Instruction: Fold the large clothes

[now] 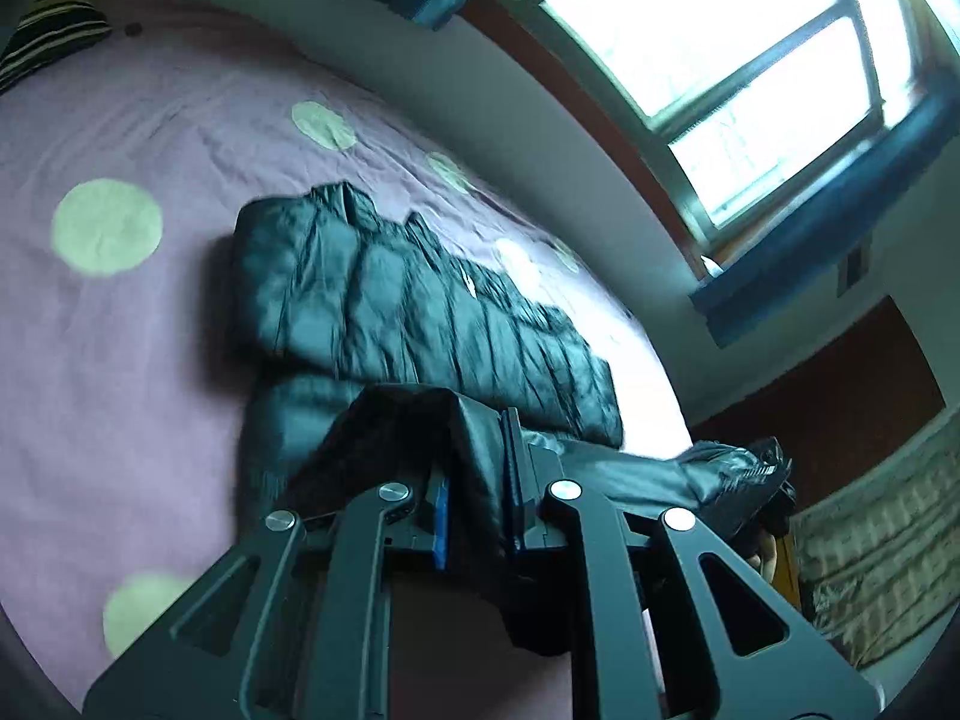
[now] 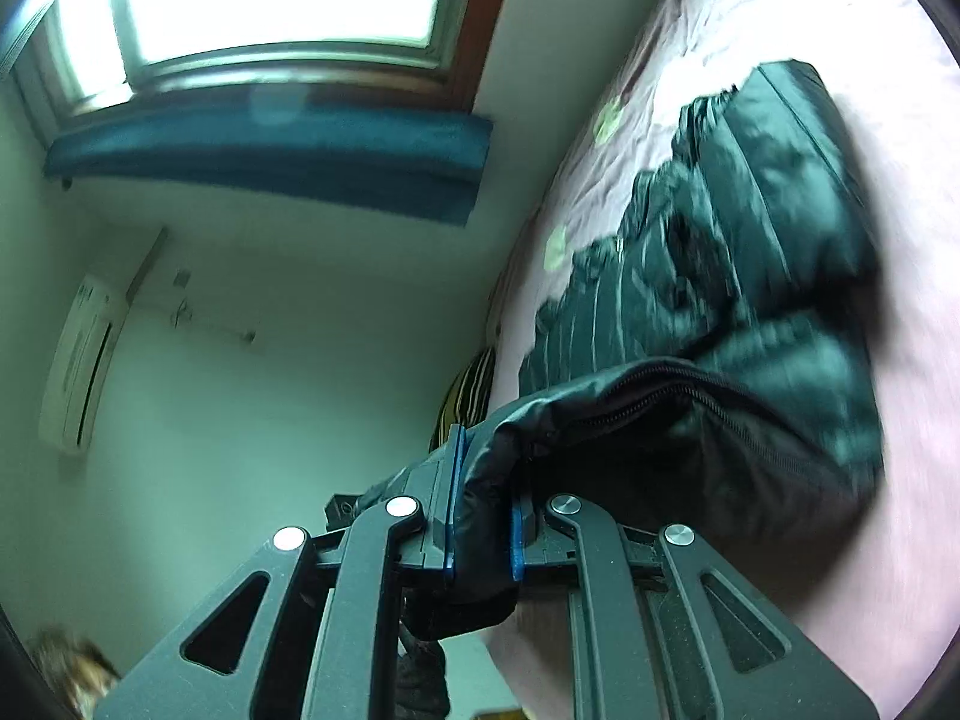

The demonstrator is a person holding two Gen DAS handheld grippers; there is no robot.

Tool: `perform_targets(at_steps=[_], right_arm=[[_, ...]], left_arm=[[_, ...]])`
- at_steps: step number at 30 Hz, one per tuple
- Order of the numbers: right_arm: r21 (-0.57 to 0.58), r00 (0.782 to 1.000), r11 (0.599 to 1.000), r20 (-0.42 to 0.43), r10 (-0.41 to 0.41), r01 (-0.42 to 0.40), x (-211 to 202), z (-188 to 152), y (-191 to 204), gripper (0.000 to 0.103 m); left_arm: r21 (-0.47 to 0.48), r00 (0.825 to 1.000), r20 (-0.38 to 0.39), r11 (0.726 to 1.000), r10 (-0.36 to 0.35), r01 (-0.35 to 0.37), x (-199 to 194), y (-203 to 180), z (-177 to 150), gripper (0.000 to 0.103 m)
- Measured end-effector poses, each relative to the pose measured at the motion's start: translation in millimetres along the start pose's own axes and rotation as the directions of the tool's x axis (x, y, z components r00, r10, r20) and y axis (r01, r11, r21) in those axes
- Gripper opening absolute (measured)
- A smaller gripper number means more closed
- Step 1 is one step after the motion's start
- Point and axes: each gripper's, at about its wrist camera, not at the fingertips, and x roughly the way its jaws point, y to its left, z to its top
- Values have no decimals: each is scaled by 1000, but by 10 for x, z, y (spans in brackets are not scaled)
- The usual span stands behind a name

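Both claws, left (image 1: pixel 474 468) and right (image 2: pixel 483 501), clamp the jacket's (image 1: pixel 420 306) lifted hem above the bed (image 1: pixel 120 360), likely next carrying it over toward the collar.

Jacket (image 1: pixel 384 300): glossy quilted synthetic cloth. Bedsheet (image 1: pixel 150 138): matt wrinkled cloth. Fingers (image 2: pixel 453 480): matt black plastic.

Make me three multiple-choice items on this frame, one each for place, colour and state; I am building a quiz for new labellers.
1. Where does the dark puffer jacket lie?
A. on the bed
B. on the windowsill
C. on the floor

2. What colour are the dots on the pink bedsheet?
A. red
B. pale green
C. black

3. How do the left gripper's jaws stand?
A. wide open, empty
B. shut on jacket fabric
C. shut on a pillow

Answers: 1 A, it is spread over the sheet; 2 B, pale green rounds show; 3 B, fabric sits pinched between the blue pads.
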Motion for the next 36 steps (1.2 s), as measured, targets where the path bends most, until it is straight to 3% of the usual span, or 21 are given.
perform_targets(at_steps=[7,12,16,31,36], right_arm=[[141,998,990,45,-33,27,364,690,-483,12],[223,995,973,70,-76,59,469,920,-840,12],[258,993,963,67,-101,81,540,998,-1056,12],[262,991,961,78,-113,88,554,985,-1142,14],[252,990,964,85,-115,91,511,992,-1070,22]], left_arm=[[-10,996,-25,997,80,-80,680,217,646,14],[22,983,-68,985,172,-171,1113,418,803,15],[19,977,-96,982,191,-191,1352,578,822,15],[80,968,-82,970,237,-231,1436,537,795,18],[51,973,-83,976,214,-211,1346,497,856,22]])
